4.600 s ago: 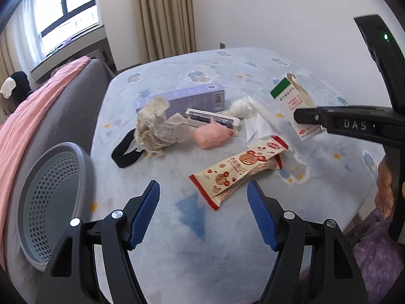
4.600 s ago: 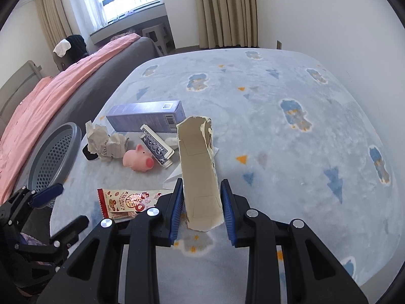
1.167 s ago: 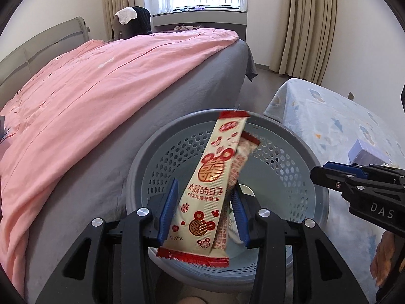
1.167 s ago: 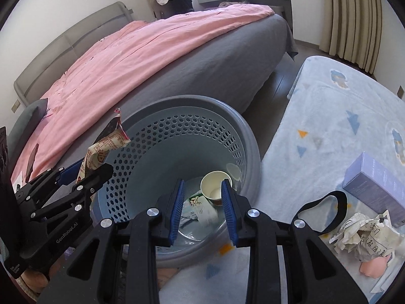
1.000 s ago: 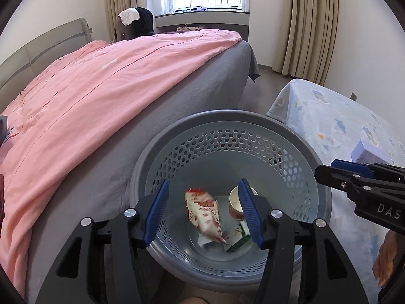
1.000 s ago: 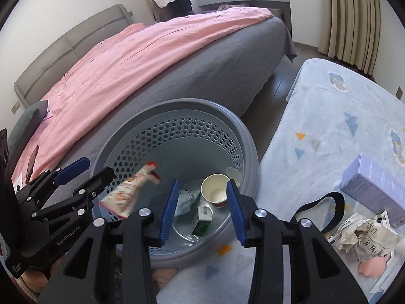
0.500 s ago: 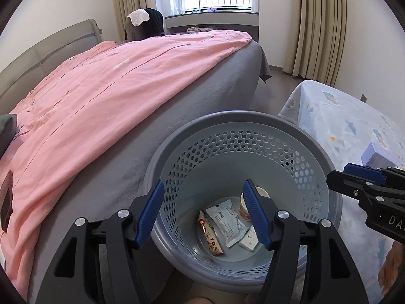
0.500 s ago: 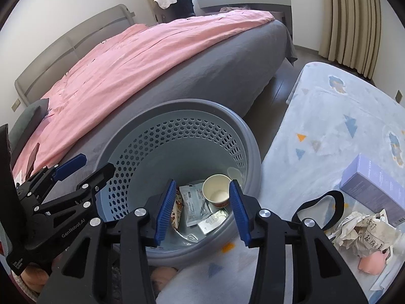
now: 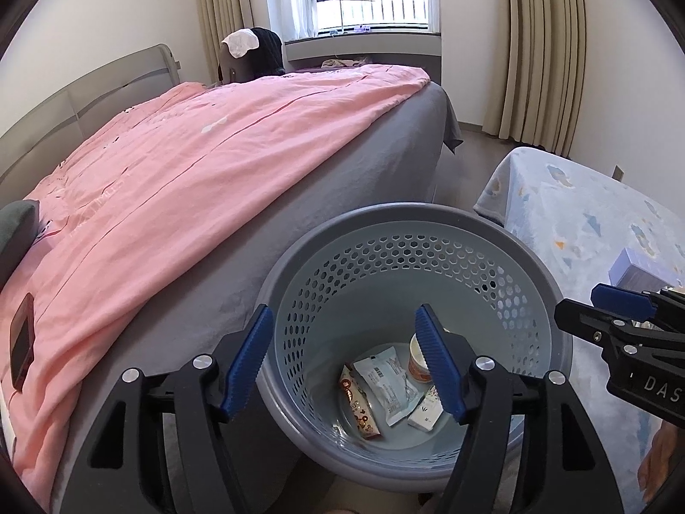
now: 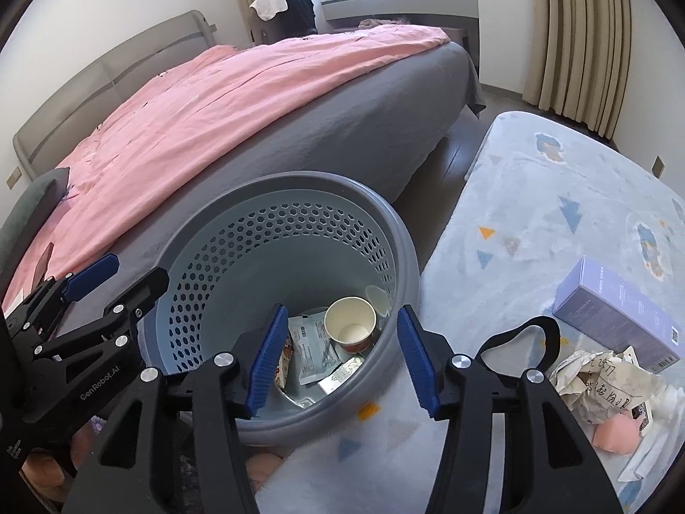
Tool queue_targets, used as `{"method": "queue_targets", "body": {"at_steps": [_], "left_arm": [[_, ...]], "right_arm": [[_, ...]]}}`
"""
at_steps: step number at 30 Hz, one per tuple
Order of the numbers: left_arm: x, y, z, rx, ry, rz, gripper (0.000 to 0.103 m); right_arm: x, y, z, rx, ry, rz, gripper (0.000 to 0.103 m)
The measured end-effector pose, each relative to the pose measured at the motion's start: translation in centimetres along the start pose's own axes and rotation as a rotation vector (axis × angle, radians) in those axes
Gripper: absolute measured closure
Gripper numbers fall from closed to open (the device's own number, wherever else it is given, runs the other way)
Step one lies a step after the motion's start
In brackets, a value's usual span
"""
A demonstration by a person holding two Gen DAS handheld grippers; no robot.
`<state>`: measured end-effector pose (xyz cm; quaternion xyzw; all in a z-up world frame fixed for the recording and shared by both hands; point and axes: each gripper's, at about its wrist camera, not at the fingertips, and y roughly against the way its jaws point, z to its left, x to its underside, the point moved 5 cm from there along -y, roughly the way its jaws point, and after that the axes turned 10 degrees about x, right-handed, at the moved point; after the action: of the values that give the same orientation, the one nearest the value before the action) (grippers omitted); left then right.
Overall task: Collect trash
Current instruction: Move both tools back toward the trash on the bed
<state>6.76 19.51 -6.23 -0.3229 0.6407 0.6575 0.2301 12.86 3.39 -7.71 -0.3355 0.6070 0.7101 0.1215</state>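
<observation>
On the far left lies the bed with its pink cover [image 9: 171,180], a dark phone [image 9: 21,338] near its lower edge. Next comes the round grey-blue perforated plastic basket [image 9: 552,321], standing on the floor between the bed and the desk under its pale blue patterned cloth [image 10: 556,197].

The left tool [image 9: 346,360] hangs above the basket, its blue-padded jaws apart and just widened further, nothing between them. The red-and-cream snack wrapper [image 9: 358,404] it was carrying a second ago has dropped and now lies flat on the basket floor, beside a pale foil sachet [image 9: 387,379], a white carton piece [image 9: 424,409] and a paper cup [image 10: 350,325].

The right tool [image 10: 340,357] also hovers over the rim, jaws parted and lately opened wider, empty as well; its torn carton has gone in too.

So both loads are delivered, and both tools look free for another trip. At the desk's near left corner, trash remains: a crumpled wad of printed paper [image 10: 599,381], touching a black strap loop [image 10: 522,334]. The lilac rectangular box [image 10: 620,308] and pink rubbery toy [image 10: 612,432] lie alongside; whether they count as rubbish is unclear.
</observation>
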Motion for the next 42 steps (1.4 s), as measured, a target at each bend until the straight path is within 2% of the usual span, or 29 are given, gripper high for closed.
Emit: {"method": "queue_targets", "body": {"at_steps": [8,21,42], "left_arm": [[-0.1,0.6,-0.6,0.004,-0.001,-0.012,0.034],[0.1,1.6,-4.3,0.049,-0.042,-0.022,0.033],[1.6,2.3,-14.2,0.201,-0.157,0.006,0.033]], "right_arm": [[0.5,1.6,-1.2,0.024,-0.034,-0.031,0.037],[3.6,5.0,-5.4,0.082,-0.135,-0.054,0.034],[8.7,10.6,-18.7,0.282,-0.335,-0.083,0.034]]}}
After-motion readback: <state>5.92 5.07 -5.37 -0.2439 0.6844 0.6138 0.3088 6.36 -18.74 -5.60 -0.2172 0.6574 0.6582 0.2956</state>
